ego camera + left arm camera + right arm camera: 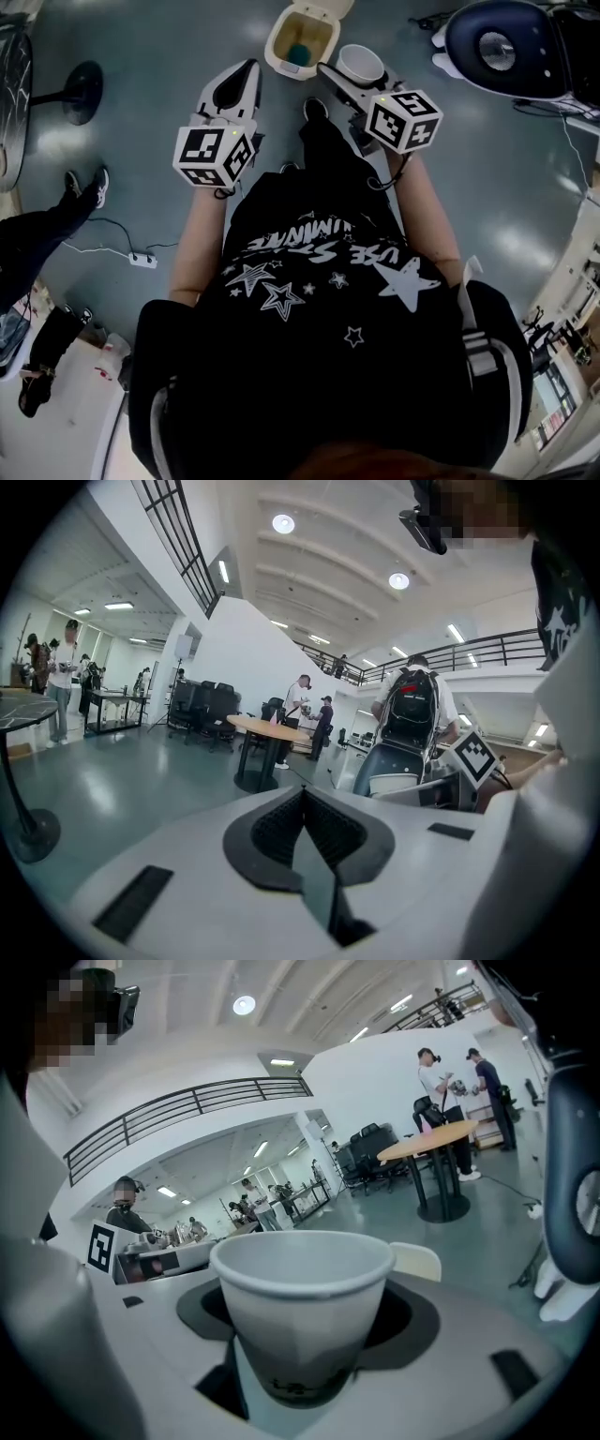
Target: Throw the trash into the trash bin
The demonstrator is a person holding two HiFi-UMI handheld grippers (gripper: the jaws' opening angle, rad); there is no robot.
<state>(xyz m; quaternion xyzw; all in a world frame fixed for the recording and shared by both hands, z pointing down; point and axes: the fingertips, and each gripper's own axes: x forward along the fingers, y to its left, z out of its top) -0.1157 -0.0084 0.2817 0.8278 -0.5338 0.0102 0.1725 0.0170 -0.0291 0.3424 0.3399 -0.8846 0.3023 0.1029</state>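
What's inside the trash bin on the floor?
The open trash bin holds something teal at its bottom; what it is can't be told. Its walls hide part of the bottom. The paper cup is outside, in the right gripper.

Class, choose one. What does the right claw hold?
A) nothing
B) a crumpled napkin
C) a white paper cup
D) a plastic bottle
C: the right gripper view shows a white paper cup standing upright between the jaws of the right claw.

White lettering on the person's black shirt [309, 246] reads in part "USE ST" (the rest too creased to read).
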